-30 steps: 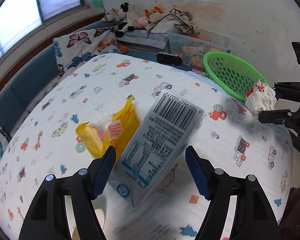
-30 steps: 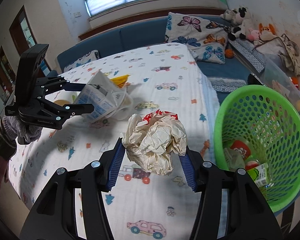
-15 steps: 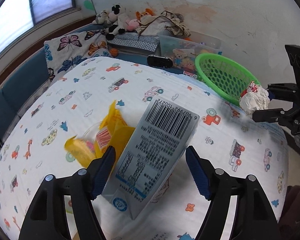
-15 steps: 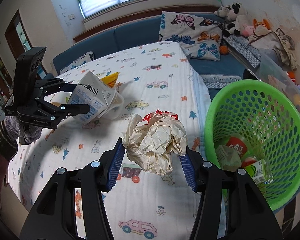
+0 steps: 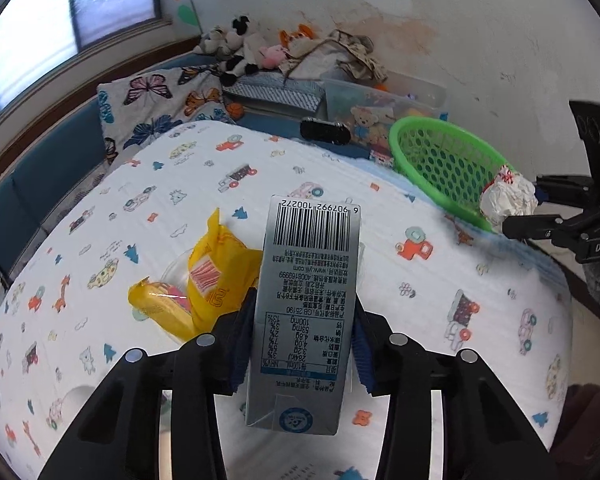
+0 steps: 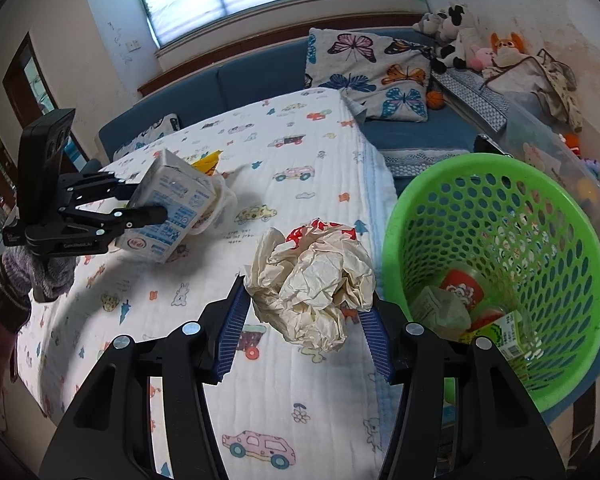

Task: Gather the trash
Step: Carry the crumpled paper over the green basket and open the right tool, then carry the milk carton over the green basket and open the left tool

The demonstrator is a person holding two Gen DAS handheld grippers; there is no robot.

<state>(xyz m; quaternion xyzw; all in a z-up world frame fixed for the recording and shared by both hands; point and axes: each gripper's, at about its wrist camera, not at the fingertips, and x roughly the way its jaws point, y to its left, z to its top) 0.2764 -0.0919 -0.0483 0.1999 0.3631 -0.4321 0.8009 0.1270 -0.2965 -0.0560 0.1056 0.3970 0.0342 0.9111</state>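
Note:
A grey milk carton stands between the blue pads of my left gripper, just over the printed bedspread. The jaws are closing and both pads touch the carton's sides. The right wrist view shows that carton in the left gripper at the left. My right gripper is shut on a crumpled paper ball, held above the bed's edge beside the green basket. A yellow snack wrapper lies just left of the carton.
The basket holds several pieces of trash, among them a red cup. A butterfly pillow, plush toys and a clear storage bin line the far side. A clear plastic cup lies by the carton.
The left jaws have drawn in from wide apart until the pads meet the carton, which now stands straighter between them. The right gripper with the paper ball has edged toward the basket.

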